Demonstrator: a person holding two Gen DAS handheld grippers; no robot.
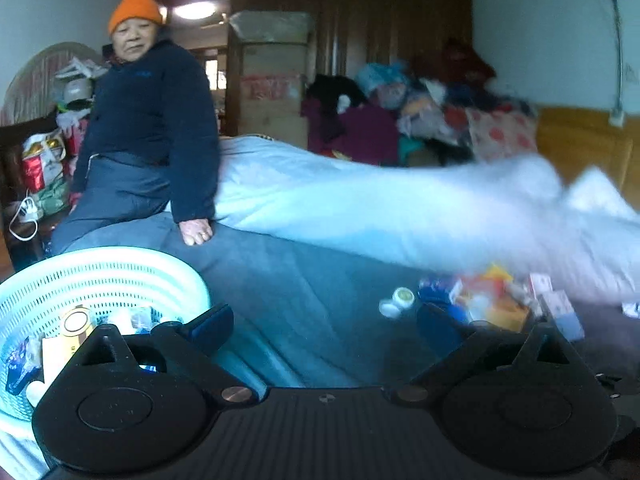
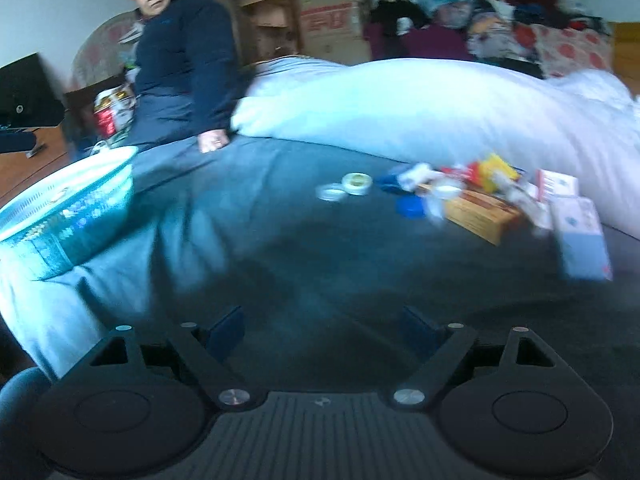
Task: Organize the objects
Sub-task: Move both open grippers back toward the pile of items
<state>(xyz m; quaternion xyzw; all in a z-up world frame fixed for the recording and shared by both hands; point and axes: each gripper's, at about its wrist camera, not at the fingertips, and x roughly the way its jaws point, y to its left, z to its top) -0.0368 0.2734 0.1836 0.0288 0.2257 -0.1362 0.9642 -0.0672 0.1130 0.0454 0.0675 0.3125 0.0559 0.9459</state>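
Pale-blue slotted plastic basket [image 1: 100, 276] is already part-filled and sits at the left on the dark grey bedspread [image 1: 304, 300]. Loose clutter, a pile of small boxes and packets [image 2: 492, 204] plus two small round white jars [image 2: 344, 187], is left well apart at the right. Left gripper [image 1: 320, 324] and right gripper [image 2: 324, 328] are both held wide and empty. Right gripper is best sent to the jars first: isolated, easily straddled. Blur suggests motion; closing is best delayed until settled.

My left gripper [image 1: 324, 320] has its jaws spread wide with nothing between the fingers. My right gripper [image 2: 324, 326] is likewise spread wide and empty, its blue-padded fingers [image 2: 226, 330] level and pointing forward.
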